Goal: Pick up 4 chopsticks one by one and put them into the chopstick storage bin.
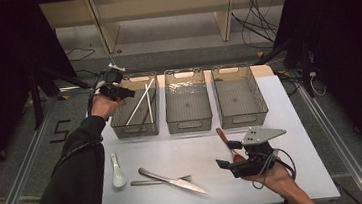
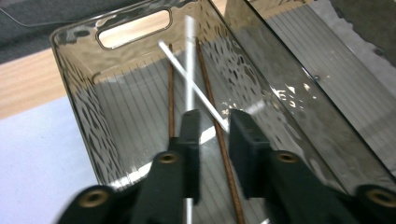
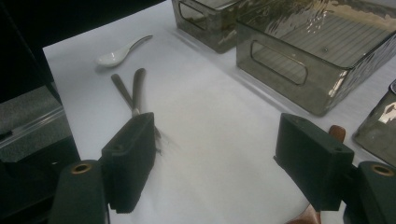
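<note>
The white table [image 1: 291,121] takes up most of the high view, and 3 smoky clear bins sit in a row across its far side. The left bin [image 1: 118,123] has the chopsticks in it: 2 white chopsticks [image 1: 139,103] crossed over each other and 2 brown chopsticks [image 2: 171,93] lying along the ribbed floor. The middle bin [image 1: 189,123] and the right bin [image 1: 243,118] have nothing visible inside. The left gripper [image 1: 129,93] hangs over the near-left corner of the left bin, pointing down into it. In the left gripper view its jaws stand a little apart, with one white chopstick running behind the left jaw and nothing pinched between the pads. So the bin walls and the crossed sticks are what crowd that gripper. The right gripper [image 1: 229,152] sits low over the near right part of the table, jaws spread wide and holding nothing, with a brown-handled utensil [image 1: 221,134] lying right by its far jaw. Toward the near left of the table, a knife [image 1: 174,180] and a fork [image 1: 159,181] lie crossed, and a white spoon [image 1: 118,172] rests just left of them, well apart from both grippers.
</note>
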### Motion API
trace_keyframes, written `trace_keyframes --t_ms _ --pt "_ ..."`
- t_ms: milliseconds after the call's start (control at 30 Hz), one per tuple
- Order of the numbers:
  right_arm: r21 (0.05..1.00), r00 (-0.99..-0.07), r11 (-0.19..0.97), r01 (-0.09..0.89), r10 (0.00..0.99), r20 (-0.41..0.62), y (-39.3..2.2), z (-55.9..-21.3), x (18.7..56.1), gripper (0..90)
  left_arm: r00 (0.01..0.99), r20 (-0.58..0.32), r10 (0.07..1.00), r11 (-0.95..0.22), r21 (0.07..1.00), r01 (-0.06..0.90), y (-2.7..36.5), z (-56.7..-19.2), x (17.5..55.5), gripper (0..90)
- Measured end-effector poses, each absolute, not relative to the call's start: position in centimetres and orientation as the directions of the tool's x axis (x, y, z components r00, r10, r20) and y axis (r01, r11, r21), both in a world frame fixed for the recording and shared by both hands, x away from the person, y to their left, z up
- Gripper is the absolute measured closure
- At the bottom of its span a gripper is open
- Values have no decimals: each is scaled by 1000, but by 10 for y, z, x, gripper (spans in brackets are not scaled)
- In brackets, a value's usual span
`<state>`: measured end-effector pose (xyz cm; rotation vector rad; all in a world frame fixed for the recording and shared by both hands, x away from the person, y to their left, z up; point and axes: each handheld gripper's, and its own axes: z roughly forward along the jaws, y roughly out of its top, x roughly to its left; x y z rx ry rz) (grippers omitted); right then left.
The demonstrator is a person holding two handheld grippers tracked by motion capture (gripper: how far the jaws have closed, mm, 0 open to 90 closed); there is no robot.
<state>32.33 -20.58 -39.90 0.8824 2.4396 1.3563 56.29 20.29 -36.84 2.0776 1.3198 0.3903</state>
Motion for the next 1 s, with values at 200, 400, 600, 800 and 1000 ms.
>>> trace_keyframes --t_ms 200,400,600,800,1000 --pt "828 -797 395 398 596 99 -206 -399 323 295 494 -140 858 -296 652 698 205 -357 544 472" --pt "828 -796 394 398 597 98 -205 -398 323 295 512 -170 842 -285 666 689 209 -349 509 366" --pt "826 -795 396 400 599 98 -204 -399 323 295 547 -168 820 -301 686 662 213 -353 477 330" --pt "827 -794 399 397 600 92 -204 -398 321 295 523 -140 841 -325 643 694 214 -361 459 303" --pt "827 -791 396 399 605 92 -205 -398 322 295 493 -127 861 -316 626 713 219 -371 442 271"
